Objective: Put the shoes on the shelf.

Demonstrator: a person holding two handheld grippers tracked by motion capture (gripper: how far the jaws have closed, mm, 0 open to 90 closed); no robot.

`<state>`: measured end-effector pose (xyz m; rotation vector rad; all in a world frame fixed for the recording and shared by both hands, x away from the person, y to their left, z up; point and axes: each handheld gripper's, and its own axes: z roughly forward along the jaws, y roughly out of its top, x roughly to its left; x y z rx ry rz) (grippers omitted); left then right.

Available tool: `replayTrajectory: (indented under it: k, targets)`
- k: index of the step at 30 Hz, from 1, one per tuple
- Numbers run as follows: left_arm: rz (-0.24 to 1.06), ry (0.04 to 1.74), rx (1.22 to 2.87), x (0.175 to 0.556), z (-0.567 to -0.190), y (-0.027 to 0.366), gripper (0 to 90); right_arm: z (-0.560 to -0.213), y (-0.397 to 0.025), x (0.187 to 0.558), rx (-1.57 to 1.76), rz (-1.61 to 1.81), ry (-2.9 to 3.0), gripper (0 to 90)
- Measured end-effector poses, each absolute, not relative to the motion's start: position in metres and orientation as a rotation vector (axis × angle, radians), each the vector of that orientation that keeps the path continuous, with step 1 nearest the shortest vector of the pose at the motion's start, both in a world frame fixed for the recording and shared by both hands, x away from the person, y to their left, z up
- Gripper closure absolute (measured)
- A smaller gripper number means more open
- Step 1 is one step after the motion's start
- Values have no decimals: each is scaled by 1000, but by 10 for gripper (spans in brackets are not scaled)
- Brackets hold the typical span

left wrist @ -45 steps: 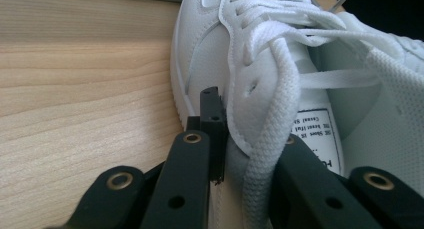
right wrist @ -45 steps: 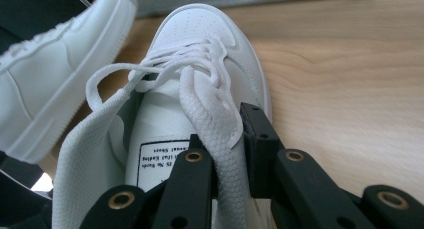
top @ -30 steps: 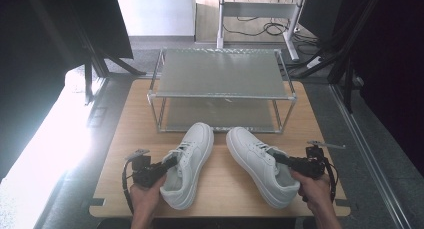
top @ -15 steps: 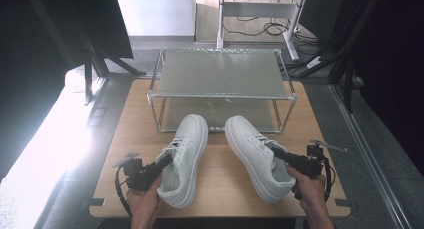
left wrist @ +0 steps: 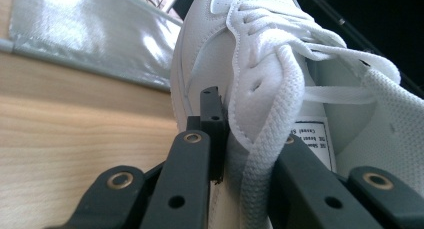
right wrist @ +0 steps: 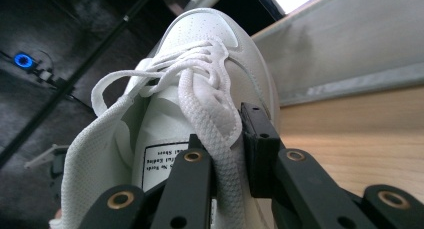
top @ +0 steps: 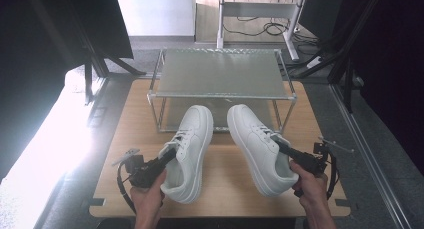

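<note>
At the left of the wooden table (top: pixel 125 124), our left gripper (top: pixel 167 156) pinches the left shoe (top: pixel 191 149) — one jaw outside the white upper, one inside the collar, the lace squeezed between them. The shoe points toe-first at the lower tier of the metal rack (top: pixel 220 74), its toe at the rack's front edge. To the right, well apart from it, our right gripper (top: pixel 278 146) clamps the right shoe (top: pixel 257 144) the same way at its laced collar — toe likewise at the rack's front.
</note>
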<state>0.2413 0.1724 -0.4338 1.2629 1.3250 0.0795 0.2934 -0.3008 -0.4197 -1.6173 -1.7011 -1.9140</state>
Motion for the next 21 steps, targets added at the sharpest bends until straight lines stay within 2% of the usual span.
replayTrajectory:
  k: [21]
  targets:
    - [127, 1266, 1183, 259, -396, 155, 846, -381, -281, 306, -1586, -2032, -1568, 820]
